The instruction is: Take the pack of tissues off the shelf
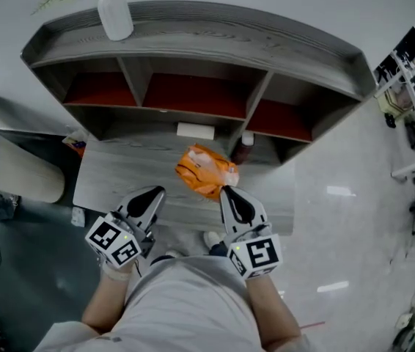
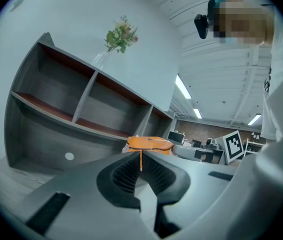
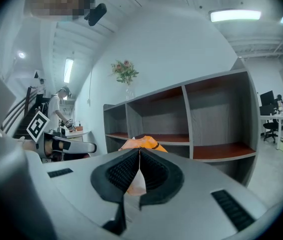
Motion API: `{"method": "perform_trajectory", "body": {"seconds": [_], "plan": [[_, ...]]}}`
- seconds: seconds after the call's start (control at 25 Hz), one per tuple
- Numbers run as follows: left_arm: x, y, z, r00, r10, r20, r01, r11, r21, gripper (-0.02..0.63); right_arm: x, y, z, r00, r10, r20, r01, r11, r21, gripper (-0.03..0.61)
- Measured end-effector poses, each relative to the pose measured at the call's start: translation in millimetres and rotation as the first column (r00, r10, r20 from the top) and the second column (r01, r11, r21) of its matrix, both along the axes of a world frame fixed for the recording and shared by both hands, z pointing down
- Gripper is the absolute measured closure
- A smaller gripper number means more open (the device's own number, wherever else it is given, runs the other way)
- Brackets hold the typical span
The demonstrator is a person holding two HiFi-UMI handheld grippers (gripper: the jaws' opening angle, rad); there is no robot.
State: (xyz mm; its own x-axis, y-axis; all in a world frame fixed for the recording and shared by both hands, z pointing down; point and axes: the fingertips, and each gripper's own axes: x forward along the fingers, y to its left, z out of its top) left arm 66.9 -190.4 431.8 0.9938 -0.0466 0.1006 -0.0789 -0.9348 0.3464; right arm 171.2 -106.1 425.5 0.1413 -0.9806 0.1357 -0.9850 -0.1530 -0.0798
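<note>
The pack of tissues [image 1: 206, 171] is an orange plastic packet, held in the air in front of the grey shelf unit [image 1: 193, 31] and over its lower ledge. My right gripper [image 1: 224, 191] is shut on the packet's near edge. In the right gripper view the orange packet [image 3: 144, 144] rises past the closed jaws of my right gripper [image 3: 139, 156], with pale wrapper pinched between them. My left gripper [image 1: 158, 191] hangs to the packet's left, apart from it, jaws together and empty. In the left gripper view the packet [image 2: 150, 143] shows just beyond the left gripper [image 2: 141, 159].
A white box [image 1: 195, 130] and a dark bottle [image 1: 246, 149] stand on the lower ledge [image 1: 119, 174] under the shelf compartments. A white vase with a plant [image 1: 114, 13] sits on top. A pale cylinder [image 1: 24, 173] stands at the left. Office desks stand at the right [image 1: 413, 108].
</note>
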Motion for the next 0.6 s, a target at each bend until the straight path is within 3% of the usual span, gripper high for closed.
{"method": "perform_trajectory", "body": {"seconds": [0.6], "plan": [[5,4,13,0.999,0.012,0.043,-0.011,1.0,-0.007,0.594,-4,-2,13,1.0,-0.024,0.017,0.024,1.0,0.002,0.555]]}}
